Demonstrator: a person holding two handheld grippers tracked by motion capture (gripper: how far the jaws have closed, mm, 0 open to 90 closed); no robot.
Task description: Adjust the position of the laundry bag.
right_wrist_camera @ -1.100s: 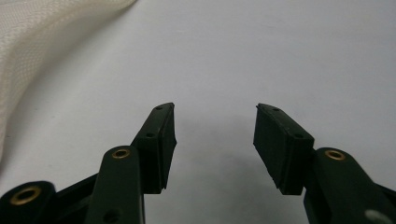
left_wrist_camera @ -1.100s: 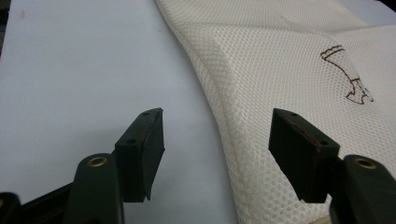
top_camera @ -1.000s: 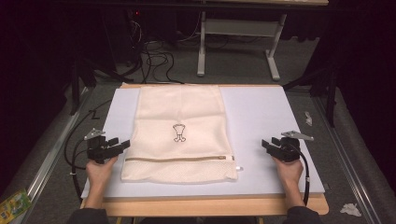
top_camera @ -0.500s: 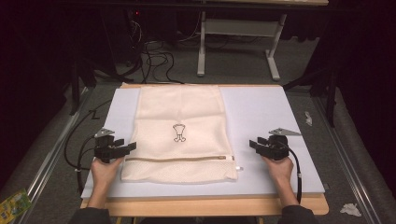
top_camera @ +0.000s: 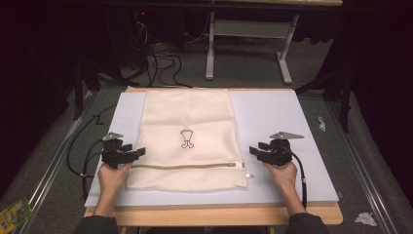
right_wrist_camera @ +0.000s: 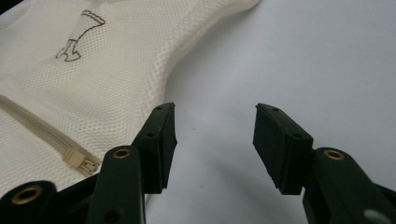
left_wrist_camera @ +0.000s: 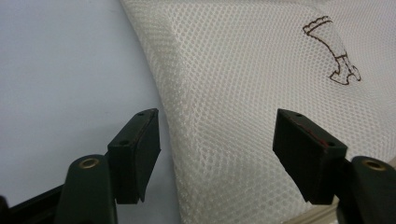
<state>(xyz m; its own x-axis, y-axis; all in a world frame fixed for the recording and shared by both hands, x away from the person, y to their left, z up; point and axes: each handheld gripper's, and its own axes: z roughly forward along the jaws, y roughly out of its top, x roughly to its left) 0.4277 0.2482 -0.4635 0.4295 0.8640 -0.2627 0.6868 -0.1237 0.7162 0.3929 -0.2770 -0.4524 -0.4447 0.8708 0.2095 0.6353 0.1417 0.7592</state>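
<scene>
Jaws of the left gripper (top_camera: 139, 153) stand spread over the left edge of the mesh bag (top_camera: 187, 136), pinching nothing; those of the right gripper (top_camera: 254, 150) have just been opening, with only bare mat (top_camera: 282, 112) between them. Mid-frame, the bag lies flat, zipper (top_camera: 187, 166) toward the bottom.

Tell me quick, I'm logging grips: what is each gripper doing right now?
Left gripper: open, jaws astride the mesh bag's edge, not pressing it.
Right gripper: open, holding nothing, beside the bag over the white mat.
</scene>
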